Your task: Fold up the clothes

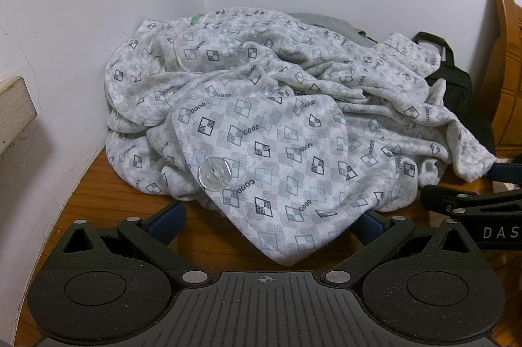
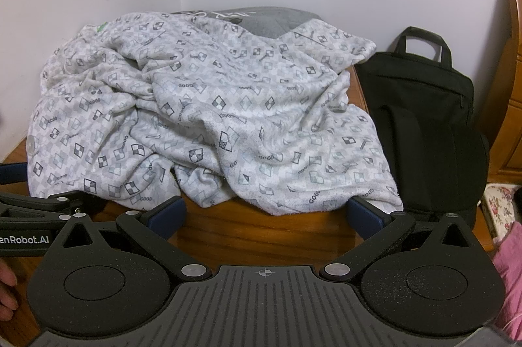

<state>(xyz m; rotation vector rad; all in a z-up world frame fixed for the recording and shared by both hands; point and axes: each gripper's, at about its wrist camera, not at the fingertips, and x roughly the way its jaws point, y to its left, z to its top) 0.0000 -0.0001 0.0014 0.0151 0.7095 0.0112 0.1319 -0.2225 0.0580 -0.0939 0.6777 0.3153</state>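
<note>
A: Start at the left. What's there?

B: A white wall [image 1: 65, 37] with a pale ledge [image 1: 16, 109], then the wooden table [image 1: 98, 184] running into the corner. The left gripper [image 1: 272, 221] hovers low at the table's near edge, its jaws spread wide, with nothing between them.

A: And the garment?

B: The shirt [image 1: 261, 118] lies in a crumpled heap mid-table, pushed back against the corner. It's white knit printed with grey checked diamonds and the word GOOD. A clear round button [image 1: 215, 174] sits on the near flap, which droops toward the left gripper.

A: How will it handle?

B: Light, soft and limp, I'd judge. It will sag and bunch as it is lifted, and the waffle-like weave should give the pads fair grip. The layers overlap, so a deep pinch may catch two at once.

A: Where to take hold?

B: I'd take the buttoned flap's edge on the left, and the loose hem [image 2: 326, 203] on the right, then draw them apart to spread it.

A: Further right?

B: The right gripper [image 2: 266, 216] also gapes wide and empty, its blue pads just short of the hem. Something grey [image 2: 261, 21] peeks from under the shirt at the back. A black fabric bag [image 2: 424, 118] with handles stands beside the table, touching the shirt's edge, then brown wooden furniture [image 2: 514, 86].
</note>
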